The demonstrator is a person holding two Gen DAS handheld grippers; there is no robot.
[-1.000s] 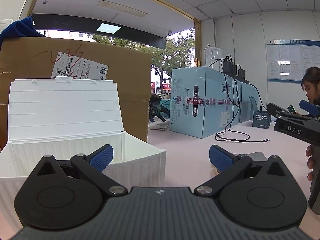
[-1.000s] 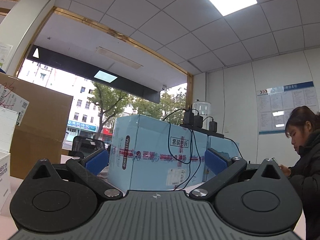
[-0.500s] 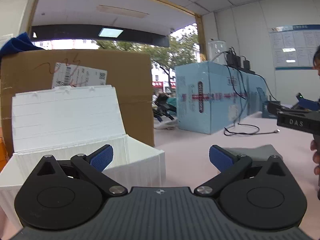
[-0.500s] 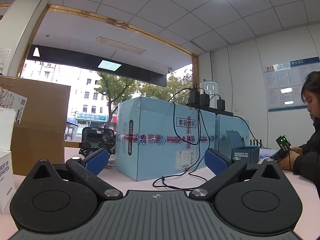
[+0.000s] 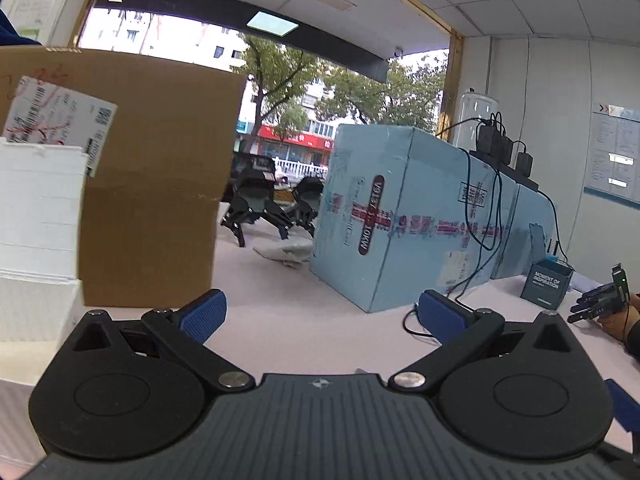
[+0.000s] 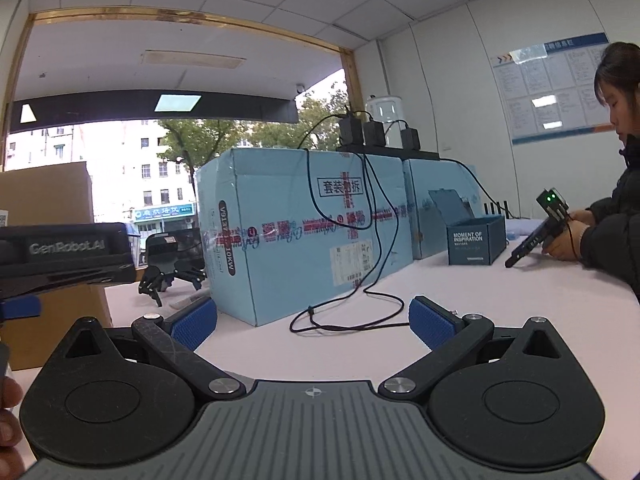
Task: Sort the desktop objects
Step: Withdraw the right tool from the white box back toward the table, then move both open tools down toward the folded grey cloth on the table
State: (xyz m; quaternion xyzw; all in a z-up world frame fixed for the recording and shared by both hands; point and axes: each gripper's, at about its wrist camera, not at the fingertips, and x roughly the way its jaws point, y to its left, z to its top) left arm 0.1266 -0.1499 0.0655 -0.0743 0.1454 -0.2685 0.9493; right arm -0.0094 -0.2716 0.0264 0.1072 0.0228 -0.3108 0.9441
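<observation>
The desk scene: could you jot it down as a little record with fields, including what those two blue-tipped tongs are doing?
Left tongs: open, nothing held
Right tongs: open, nothing held
Surface: pale pink table
White ribbed box: far left of left view
Cardboard box: behind white box
Blue carton: middle, black cable trailing onto table
Small dark box: right of carton, lid up

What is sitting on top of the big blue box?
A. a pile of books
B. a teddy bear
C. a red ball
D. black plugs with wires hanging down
D: black plugs sit in a row atop the big blue box, and their black wires hang down its front to the table.
</observation>
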